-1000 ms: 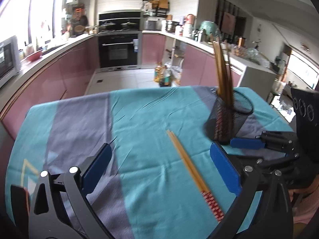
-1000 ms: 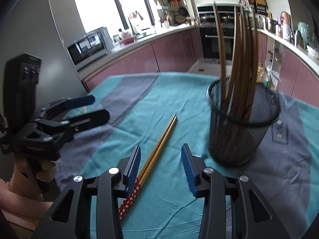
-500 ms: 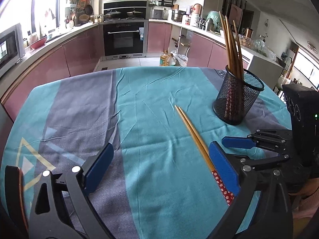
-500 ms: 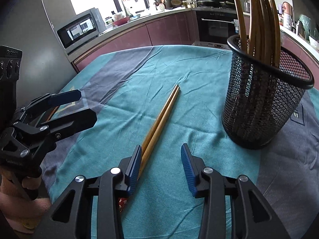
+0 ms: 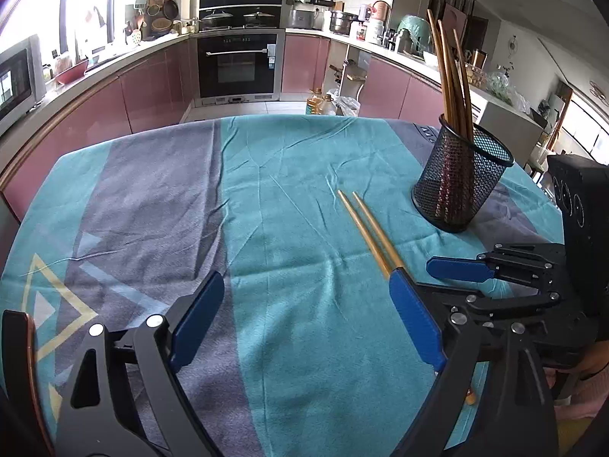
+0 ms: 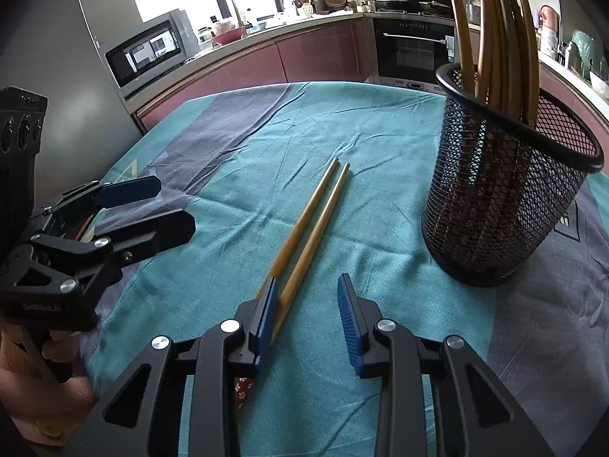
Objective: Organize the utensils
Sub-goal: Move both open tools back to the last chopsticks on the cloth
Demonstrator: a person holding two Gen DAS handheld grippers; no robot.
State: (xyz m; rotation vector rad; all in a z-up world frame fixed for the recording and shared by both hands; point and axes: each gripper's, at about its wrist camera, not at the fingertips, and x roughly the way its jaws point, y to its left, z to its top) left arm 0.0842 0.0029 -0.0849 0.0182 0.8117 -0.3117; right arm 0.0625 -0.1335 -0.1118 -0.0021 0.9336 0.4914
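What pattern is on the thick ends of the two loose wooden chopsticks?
Red with small white flowers, seen best in the right wrist view, just under the right gripper's finger.

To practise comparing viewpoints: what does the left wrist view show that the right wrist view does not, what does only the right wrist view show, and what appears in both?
Only the left wrist view: the left gripper from behind, its closing jaws wide with only cloth between them, and oil bottles on the floor.

Only the right wrist view: the right gripper from behind, jaws closing, with one loose chopstick running in by its left pad, and the chopsticks' red patterned ends.

Both: the two loose chopsticks, the mesh holder of chopsticks, the tablecloth, the oven and the microwave.
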